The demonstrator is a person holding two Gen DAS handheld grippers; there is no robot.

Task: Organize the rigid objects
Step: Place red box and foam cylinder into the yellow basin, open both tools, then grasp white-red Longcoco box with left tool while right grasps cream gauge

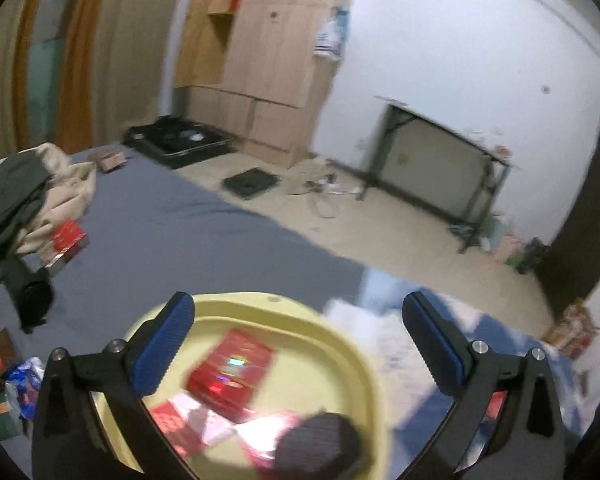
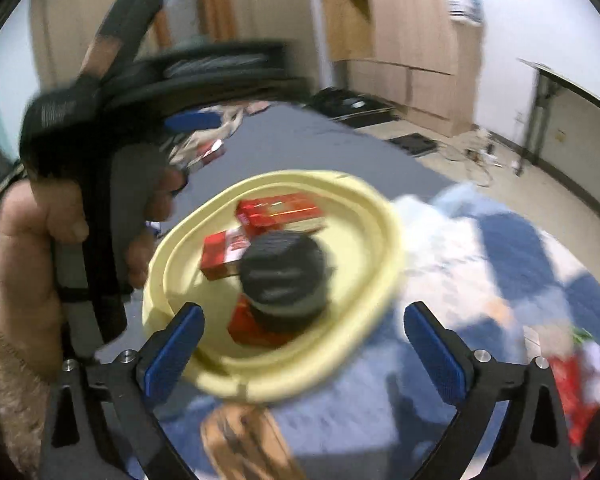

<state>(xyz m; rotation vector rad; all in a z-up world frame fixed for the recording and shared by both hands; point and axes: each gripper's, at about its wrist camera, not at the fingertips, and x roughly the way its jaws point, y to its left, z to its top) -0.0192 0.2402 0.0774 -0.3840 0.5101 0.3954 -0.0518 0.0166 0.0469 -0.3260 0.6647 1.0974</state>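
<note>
Grey bedsheet (image 1: 188, 224) soft, uneven under everything; load on it may tip if pressed.

Pale yellow round plastic tray (image 2: 384, 240) rests half on sheet, half on blue-white quilt (image 2: 500, 280); nudge at rim could slide or tilt it.

Red flat cardboard boxes (image 2: 278, 210) stacked loosely inside tray.

Black round ribbed lid-like object (image 2: 284, 276) sits on boxes, likely first to roll off.

Left gripper (image 1: 296, 340) spread wide, empty, over tray.

Right gripper (image 2: 304, 348) spread wide, empty, pad near tray rim; could clip it.

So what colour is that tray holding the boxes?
Pale yellow tray, clearest in the right wrist view.
</note>
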